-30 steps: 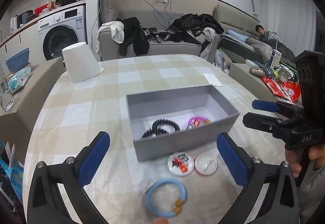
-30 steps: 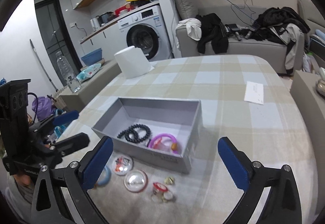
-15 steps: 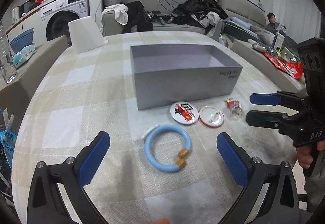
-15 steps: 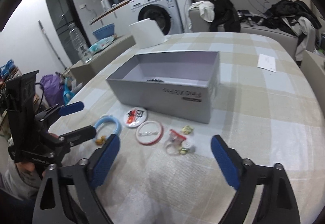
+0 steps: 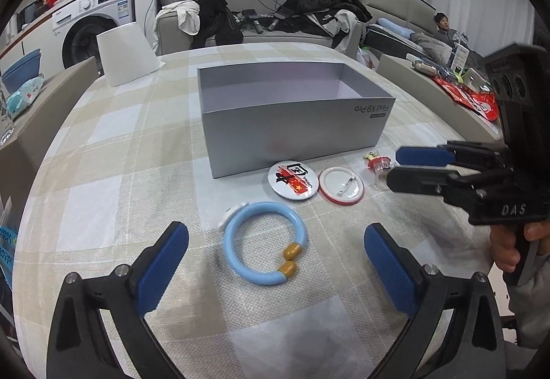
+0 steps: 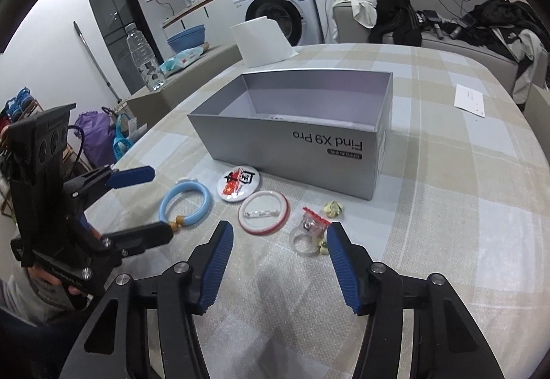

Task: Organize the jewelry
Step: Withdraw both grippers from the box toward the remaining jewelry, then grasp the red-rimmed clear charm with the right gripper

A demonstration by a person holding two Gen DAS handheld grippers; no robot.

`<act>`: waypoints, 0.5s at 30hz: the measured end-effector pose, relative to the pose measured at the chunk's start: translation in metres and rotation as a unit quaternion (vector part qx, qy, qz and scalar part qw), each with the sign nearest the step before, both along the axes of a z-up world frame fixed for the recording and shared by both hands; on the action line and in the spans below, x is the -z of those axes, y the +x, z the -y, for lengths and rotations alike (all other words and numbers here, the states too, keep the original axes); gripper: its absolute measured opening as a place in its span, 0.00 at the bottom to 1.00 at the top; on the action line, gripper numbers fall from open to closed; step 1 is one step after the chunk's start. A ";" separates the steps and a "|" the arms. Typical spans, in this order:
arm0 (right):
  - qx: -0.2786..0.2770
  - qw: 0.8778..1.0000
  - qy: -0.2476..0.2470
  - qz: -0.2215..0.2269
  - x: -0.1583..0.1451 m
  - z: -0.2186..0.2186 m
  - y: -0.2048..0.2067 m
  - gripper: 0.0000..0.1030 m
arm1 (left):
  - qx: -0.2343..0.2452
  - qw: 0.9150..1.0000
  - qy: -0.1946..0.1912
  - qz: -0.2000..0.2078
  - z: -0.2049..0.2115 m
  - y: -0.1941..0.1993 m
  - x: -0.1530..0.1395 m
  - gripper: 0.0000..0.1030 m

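Note:
A grey open box (image 5: 292, 124) (image 6: 302, 142) stands mid-table; its contents are hidden by its walls. In front of it lie a light blue bangle with gold beads (image 5: 264, 246) (image 6: 185, 203), a printed badge (image 5: 292, 179) (image 6: 239, 186), a face-down red-rimmed badge (image 5: 341, 185) (image 6: 264, 212), a clear ring with a red top (image 5: 378, 166) (image 6: 309, 233) and a small yellow-green charm (image 6: 332, 209). My left gripper (image 5: 275, 262) (image 6: 144, 203) is open, low over the bangle. My right gripper (image 6: 279, 241) (image 5: 402, 167) is open and empty, just before the face-down badge and the ring.
A checked cloth covers the table (image 5: 130, 152). A white upturned container (image 5: 123, 56) stands at the back left. A paper slip (image 6: 469, 100) lies at the far right. A water bottle (image 6: 142, 57) and benches flank the table.
Both grippers have dropped low and drawn back towards the near table edge, so the box interior is out of sight. The right jaws have narrowed. The jewelry has not moved.

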State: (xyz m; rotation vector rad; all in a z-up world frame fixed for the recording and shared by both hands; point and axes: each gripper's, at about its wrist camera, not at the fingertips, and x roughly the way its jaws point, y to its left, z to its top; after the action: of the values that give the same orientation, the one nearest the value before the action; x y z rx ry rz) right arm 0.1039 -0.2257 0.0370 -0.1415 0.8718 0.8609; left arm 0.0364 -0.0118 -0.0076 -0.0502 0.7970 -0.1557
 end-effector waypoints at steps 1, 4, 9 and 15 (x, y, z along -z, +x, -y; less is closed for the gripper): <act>0.002 1.000 0.001 0.003 -0.001 -0.001 0.001 0.54 | 0.002 1.000 0.002 0.000 0.001 0.000 0.001 0.93; 0.002 1.000 0.000 0.006 0.000 -0.005 0.006 0.54 | 0.012 1.000 0.005 -0.003 0.003 0.000 0.001 0.92; -0.004 1.000 -0.013 0.010 0.004 -0.013 0.008 0.52 | 0.013 1.000 0.005 -0.003 0.002 -0.001 0.001 0.92; -0.036 0.999 -0.011 0.005 0.001 -0.014 -0.003 0.52 | 0.010 1.000 0.003 -0.004 0.001 0.000 0.001 0.92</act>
State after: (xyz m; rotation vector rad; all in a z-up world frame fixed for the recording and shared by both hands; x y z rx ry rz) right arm 0.1008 -0.2119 0.0361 -0.1970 0.8701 0.9176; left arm 0.0362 -0.0125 -0.0083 -0.0370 0.8062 -0.1720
